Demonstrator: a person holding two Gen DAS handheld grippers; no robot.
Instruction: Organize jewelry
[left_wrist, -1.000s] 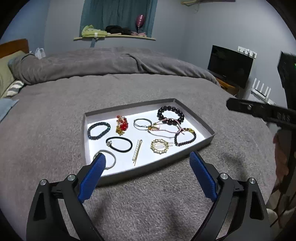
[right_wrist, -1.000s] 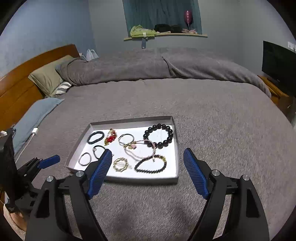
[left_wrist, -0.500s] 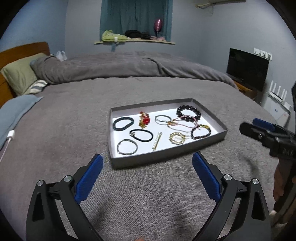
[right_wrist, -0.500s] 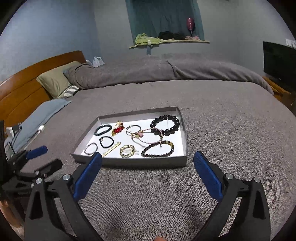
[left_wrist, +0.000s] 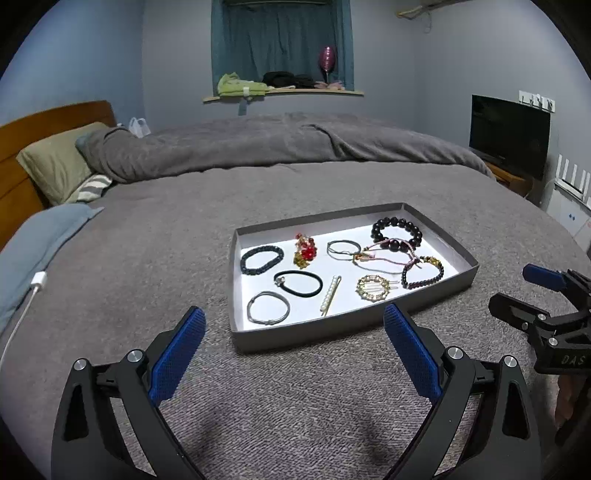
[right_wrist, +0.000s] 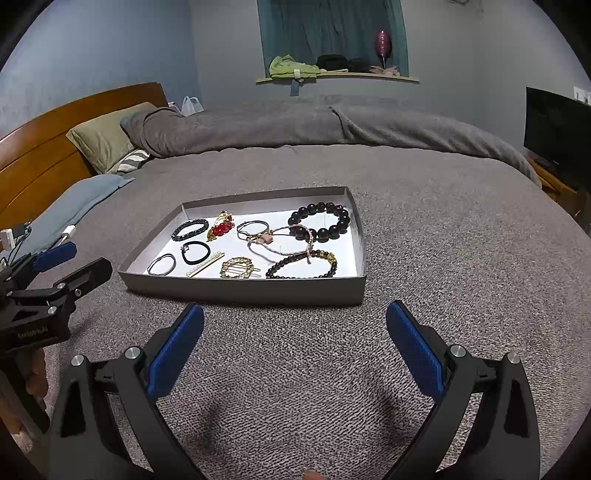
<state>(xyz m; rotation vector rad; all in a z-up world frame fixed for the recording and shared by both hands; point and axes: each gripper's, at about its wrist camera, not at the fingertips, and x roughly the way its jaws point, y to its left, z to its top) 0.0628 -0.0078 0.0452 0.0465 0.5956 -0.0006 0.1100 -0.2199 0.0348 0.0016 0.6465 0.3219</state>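
Hovering over grey bed cover (right_wrist: 424, 229), left hand-held gripper (left_wrist: 293, 325) spread wide, nothing between blue pads. Right hand-held gripper (right_wrist: 295, 321) likewise spread wide, empty. Shallow grey cardboard tray with white floor (right_wrist: 258, 291) lies on bed just ahead of both, apart from fingertips. Inside tray: large black bead bracelet (right_wrist: 320, 221) at far right corner, red and gold brooch (right_wrist: 221, 228) toward far left, black elastic hair tie (left_wrist: 298, 282), slim pearl hair pin (left_wrist: 331, 295), round gold openwork clip (left_wrist: 373, 288) near front wall.

One tray (left_wrist: 347, 325), roughly ten jewelry pieces (left_wrist: 373, 288)
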